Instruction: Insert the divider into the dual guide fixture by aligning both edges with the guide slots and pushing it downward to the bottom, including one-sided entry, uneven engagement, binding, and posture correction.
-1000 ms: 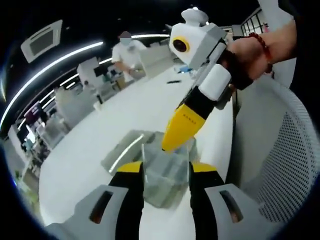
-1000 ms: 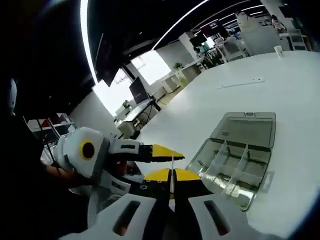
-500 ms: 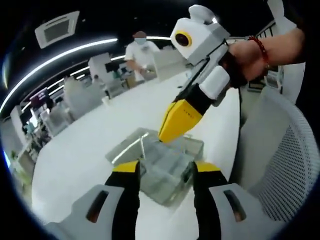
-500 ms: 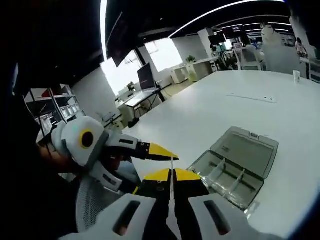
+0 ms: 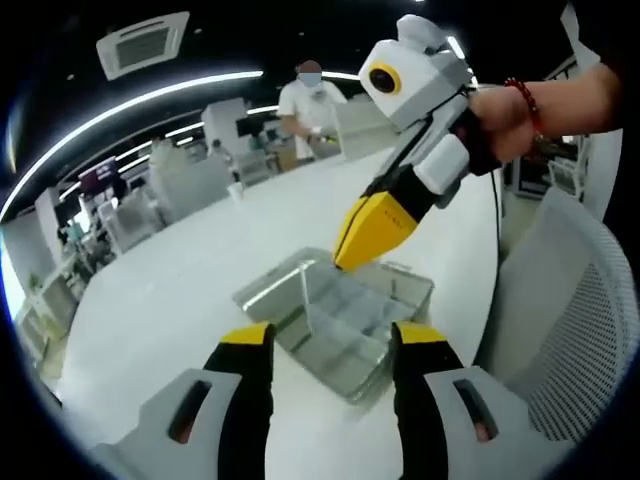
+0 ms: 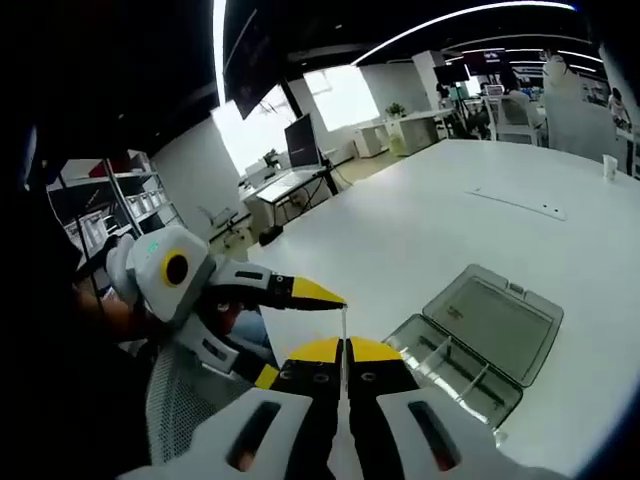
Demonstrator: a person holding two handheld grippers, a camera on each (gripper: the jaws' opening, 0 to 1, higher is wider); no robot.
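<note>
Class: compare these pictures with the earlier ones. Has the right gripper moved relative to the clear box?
Yes. In the left gripper view, the right gripper has moved from the clear box's near edge to its far, lid side.

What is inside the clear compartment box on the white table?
Inside the clear box, upright clear partitions split it into compartments that look empty. Its lid lies open. The right gripper hides the near corner.

A large white table [image 5: 180, 300] with a smooth matte top carries the items. Directly on it lies a clear plastic compartment box [image 5: 345, 325] with its hinged lid [image 6: 500, 318] folded open flat on the surface; upright partitions divide its tray. Farther off on the same top lie a thin dark strip [image 6: 515, 201] and a small white cup [image 6: 610, 166] near the far edge.
</note>
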